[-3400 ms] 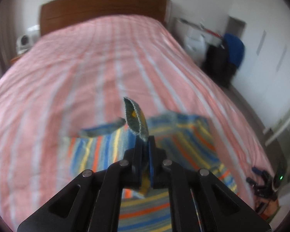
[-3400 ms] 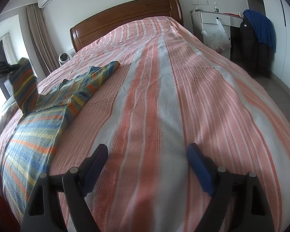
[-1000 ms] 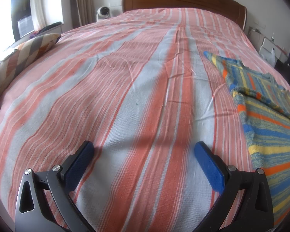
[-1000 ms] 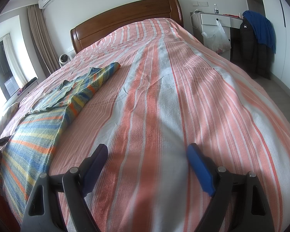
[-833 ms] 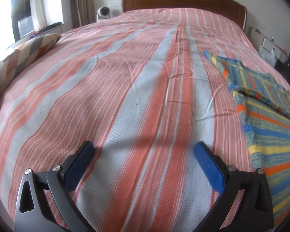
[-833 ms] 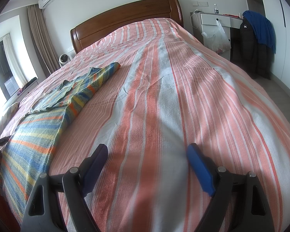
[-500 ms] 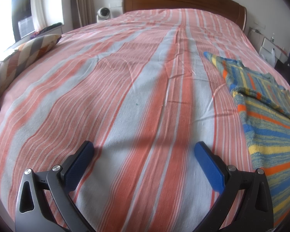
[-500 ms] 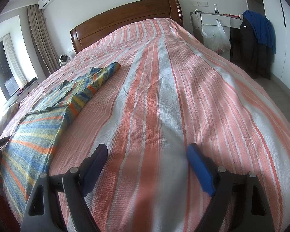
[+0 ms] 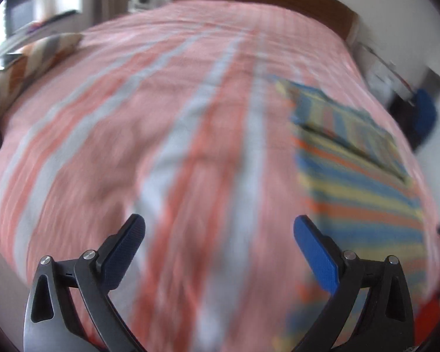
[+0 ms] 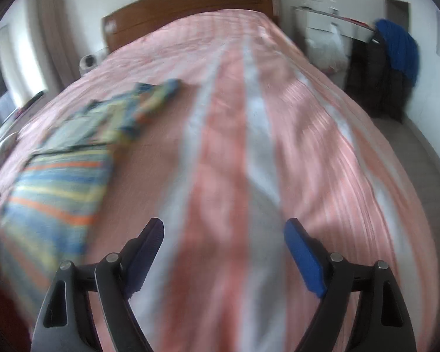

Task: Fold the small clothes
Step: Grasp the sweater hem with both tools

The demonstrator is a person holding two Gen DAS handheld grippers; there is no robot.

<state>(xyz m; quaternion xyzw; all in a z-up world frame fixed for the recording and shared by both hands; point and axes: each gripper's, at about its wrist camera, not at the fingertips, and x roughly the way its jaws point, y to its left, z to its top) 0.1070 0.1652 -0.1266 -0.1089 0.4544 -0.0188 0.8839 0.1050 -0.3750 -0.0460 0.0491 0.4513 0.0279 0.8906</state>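
A small striped sweater in blue, yellow and orange lies flat on the pink striped bed, with a sleeve folded over its upper part. It is right of my left gripper, which is open and empty above the bedspread. In the right wrist view the sweater lies to the left of my right gripper, which is open and empty too. Both views are blurred by motion.
A wooden headboard stands at the far end. A patterned pillow lies at the bed's left edge. A white desk and dark and blue clothes stand right of the bed.
Both grippers have lifted off the bed and are moving, so both views blur. Earlier the left gripper let go of the sleeve it held. The sweater lies still.
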